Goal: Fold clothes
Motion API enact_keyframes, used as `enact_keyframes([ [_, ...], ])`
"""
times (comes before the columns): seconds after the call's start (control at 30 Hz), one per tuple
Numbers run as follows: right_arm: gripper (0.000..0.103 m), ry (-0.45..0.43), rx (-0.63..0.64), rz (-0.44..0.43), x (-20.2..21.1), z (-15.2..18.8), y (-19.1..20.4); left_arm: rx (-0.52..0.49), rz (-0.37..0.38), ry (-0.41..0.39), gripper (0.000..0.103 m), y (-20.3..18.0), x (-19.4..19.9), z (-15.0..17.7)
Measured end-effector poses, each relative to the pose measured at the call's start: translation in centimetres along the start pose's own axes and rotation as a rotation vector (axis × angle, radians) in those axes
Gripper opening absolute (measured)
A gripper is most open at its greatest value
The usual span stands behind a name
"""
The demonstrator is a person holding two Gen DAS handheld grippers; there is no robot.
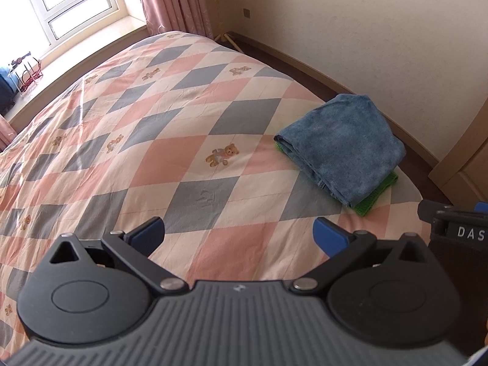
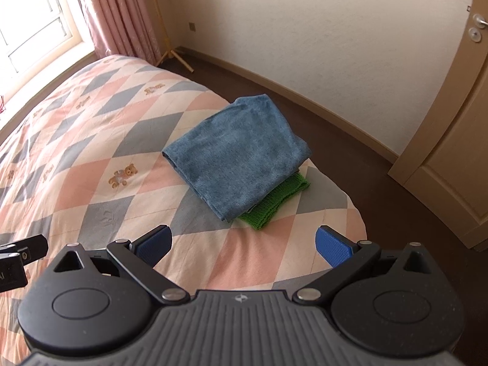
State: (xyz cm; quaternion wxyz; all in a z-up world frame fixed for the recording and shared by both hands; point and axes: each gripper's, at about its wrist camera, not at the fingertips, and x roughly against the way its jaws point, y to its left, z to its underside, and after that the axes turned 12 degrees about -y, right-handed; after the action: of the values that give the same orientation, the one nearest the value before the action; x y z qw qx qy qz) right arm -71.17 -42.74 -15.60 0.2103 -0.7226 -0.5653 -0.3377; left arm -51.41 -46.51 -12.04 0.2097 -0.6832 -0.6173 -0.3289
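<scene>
A folded blue garment lies near the bed's right corner, stacked on a folded green knit piece whose edge peeks out beneath it. My left gripper hovers open above the quilt, to the left of and nearer than the stack, with nothing between its blue pads. My right gripper is open too, just short of the stack's near corner, holding nothing. Part of the right gripper shows at the right edge of the left wrist view.
The bed carries a quilt of pink, grey and cream diamonds with small bear prints. Dark floor runs along the bed's right side, with a wall, a door, pink curtains and a window beyond.
</scene>
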Motion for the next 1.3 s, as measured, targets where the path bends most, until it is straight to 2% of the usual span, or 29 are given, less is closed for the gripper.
enact_keyframes([
  [0.27,0.103,0.006,0.027,0.015,-1.7,-0.9,-2.2,-0.005,-0.003,0.017,0.102,-2.6,-2.0,-1.2],
  [0.57,0.103,-0.005,0.02,0.02,-2.1,-1.8,-4.7,-0.052,0.024,-0.009,0.102,-5.6,-2.8,-2.3],
  [0.97,0.103,-0.009,0.05,-0.008,-2.3,-2.3,-4.3,-0.044,0.012,0.021,0.102,-5.9,-4.2,-2.2],
  [1.3,0.103,0.026,0.041,-0.047,-3.4,-1.0,-4.8,-0.058,0.01,0.049,0.102,-6.9,-4.8,-1.4],
])
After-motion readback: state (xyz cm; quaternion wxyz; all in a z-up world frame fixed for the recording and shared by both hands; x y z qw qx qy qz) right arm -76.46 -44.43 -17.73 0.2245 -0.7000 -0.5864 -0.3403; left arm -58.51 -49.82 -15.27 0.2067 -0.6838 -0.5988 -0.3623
